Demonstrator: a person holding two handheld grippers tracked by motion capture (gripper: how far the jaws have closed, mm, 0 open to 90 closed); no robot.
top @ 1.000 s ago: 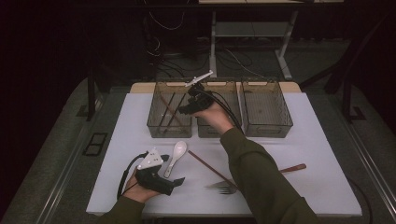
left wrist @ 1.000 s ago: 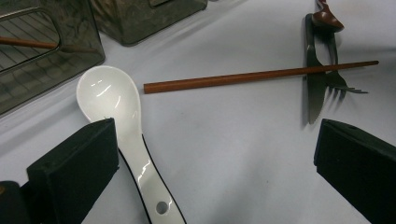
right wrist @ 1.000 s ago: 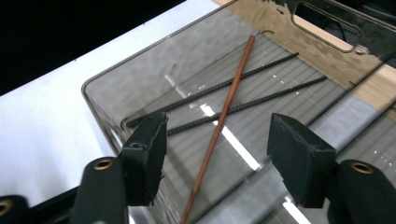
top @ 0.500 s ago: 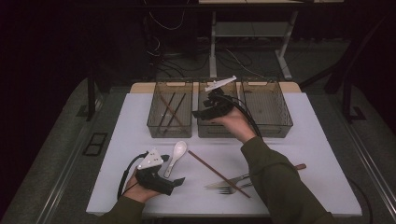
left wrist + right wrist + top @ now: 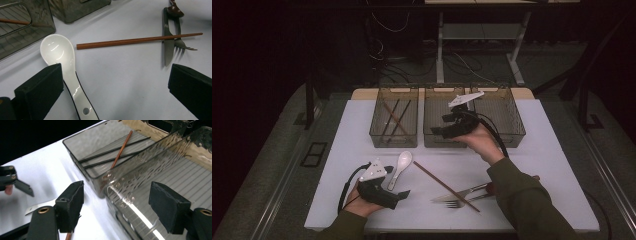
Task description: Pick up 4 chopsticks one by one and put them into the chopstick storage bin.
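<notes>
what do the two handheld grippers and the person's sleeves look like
Both grippers are black. The left gripper and the right gripper each carry a pale grey three-cornered plate on top and trail a black cable. Their jaws end in blocky black pads, and brass-coloured rivets show on the right one's arms. The person wears dark olive-green long sleeves.

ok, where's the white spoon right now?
In the high view the white spoon lies on the table's left half, just ahead of the left tongs, in front of the left bin. The brown chopstick lies just to its right.
</notes>
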